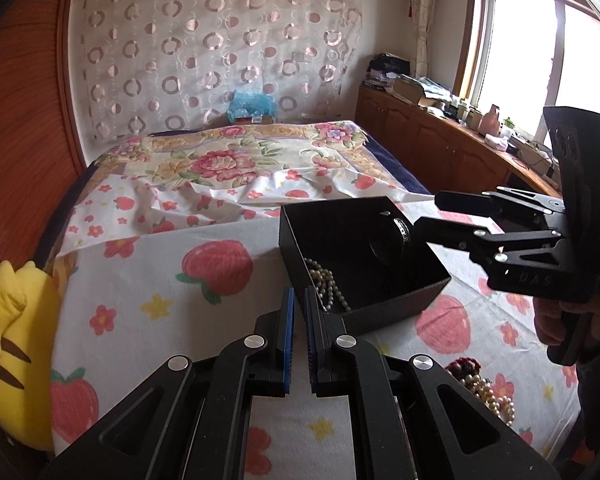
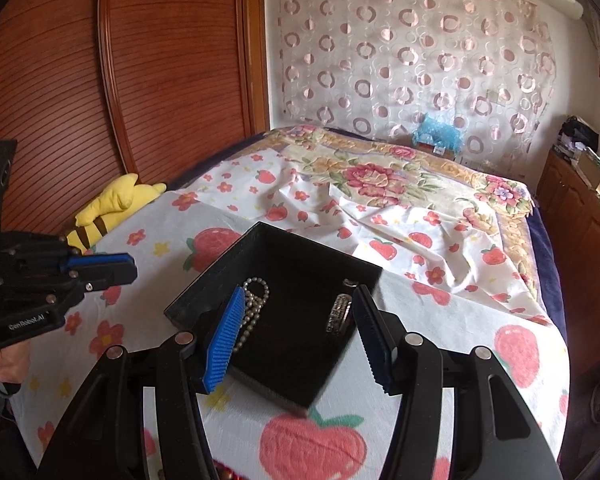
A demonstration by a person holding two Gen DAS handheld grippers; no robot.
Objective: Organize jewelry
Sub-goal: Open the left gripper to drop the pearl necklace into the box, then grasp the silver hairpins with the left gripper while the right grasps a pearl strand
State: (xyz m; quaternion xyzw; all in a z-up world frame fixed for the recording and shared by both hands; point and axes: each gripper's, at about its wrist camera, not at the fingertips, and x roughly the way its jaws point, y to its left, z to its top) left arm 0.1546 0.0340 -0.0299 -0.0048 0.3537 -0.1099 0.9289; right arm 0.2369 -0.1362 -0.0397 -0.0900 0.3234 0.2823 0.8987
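Left gripper (image 1: 299,340) is seen low in centre, blue pads (image 1: 288,344) nearly together with a narrow gap, nothing held between them. A black box (image 1: 400,300) is set on the strawberry-print sheet (image 1: 148,280) just ahead of the pads. A pearl necklace (image 1: 327,284) is piled in the near-left corner of the box; a silver bracelet (image 1: 403,230) is propped at the far side. Right gripper (image 1: 430,216) is held over the box's far right edge, near the bracelet; contact cannot be told. More pearls (image 1: 488,394) are heaped on the sheet at lower right. A yellow plush toy (image 1: 16,344) is seen at left edge.
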